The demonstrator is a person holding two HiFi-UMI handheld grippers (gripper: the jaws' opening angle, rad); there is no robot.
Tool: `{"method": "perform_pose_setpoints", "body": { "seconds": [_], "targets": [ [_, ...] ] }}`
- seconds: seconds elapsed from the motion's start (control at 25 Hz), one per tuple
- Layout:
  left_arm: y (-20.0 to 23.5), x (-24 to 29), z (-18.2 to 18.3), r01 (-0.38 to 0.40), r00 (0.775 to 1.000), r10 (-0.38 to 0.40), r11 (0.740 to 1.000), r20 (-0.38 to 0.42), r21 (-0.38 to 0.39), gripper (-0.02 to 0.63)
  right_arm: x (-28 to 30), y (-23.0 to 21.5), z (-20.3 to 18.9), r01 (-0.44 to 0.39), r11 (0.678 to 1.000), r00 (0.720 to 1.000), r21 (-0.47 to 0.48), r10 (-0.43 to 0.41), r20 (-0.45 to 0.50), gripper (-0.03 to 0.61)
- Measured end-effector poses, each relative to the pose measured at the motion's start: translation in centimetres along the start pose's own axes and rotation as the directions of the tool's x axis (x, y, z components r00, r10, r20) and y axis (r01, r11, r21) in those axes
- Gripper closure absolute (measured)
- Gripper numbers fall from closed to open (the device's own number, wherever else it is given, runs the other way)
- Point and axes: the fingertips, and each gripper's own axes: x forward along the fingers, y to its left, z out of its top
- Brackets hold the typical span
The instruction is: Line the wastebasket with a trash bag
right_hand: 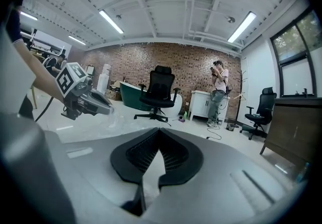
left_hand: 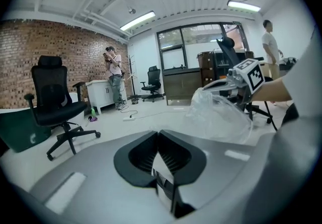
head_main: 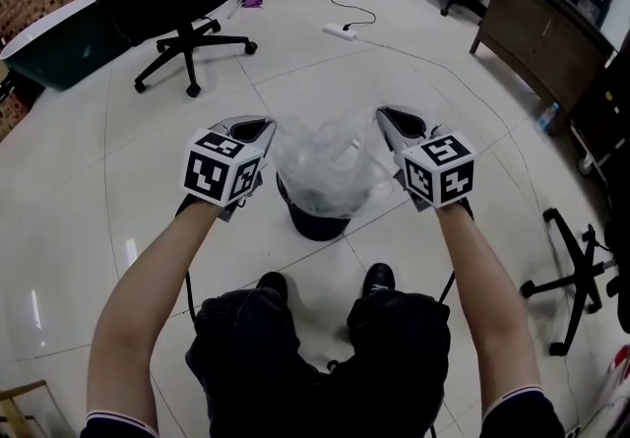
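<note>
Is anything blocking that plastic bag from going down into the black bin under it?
Nothing visible does. The trash bag, pinched by the left gripper and the right gripper, hangs directly above the wastebasket, with no object between them.

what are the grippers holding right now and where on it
The left gripper and right gripper each pinch the trash bag at opposite sides of its upper edge.

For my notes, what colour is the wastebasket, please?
The wastebasket is black, clearest in the head view.
</note>
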Motion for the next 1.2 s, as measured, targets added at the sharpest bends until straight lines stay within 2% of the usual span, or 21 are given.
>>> {"method": "perform_pose_setpoints", "body": {
  "seconds": [0.16,0.44,1.2],
  "targets": [
    [0.3,1.0,-2.3,-0.018,1.0,0.017,0.999,-0.021,-0.037,0.603,1.3,0.1,-2.8,-0.023,1.0,0.999,0.015,0.023,-0.029,0.577],
    [2.5,1.4,-5.8,-0.054,0.994,0.049,0.998,-0.094,-0.043,0.603,4.0,0.5,-5.4,-0.053,0.998,0.996,0.041,0.056,-0.062,0.577],
    [5.1,7.9,-14.1,-0.022,0.962,-0.001,0.996,-0.274,-0.083,0.603,7.3,-2.2,-14.3,-0.036,0.993,0.974,0.115,0.061,-0.217,0.575]
  ]
}}
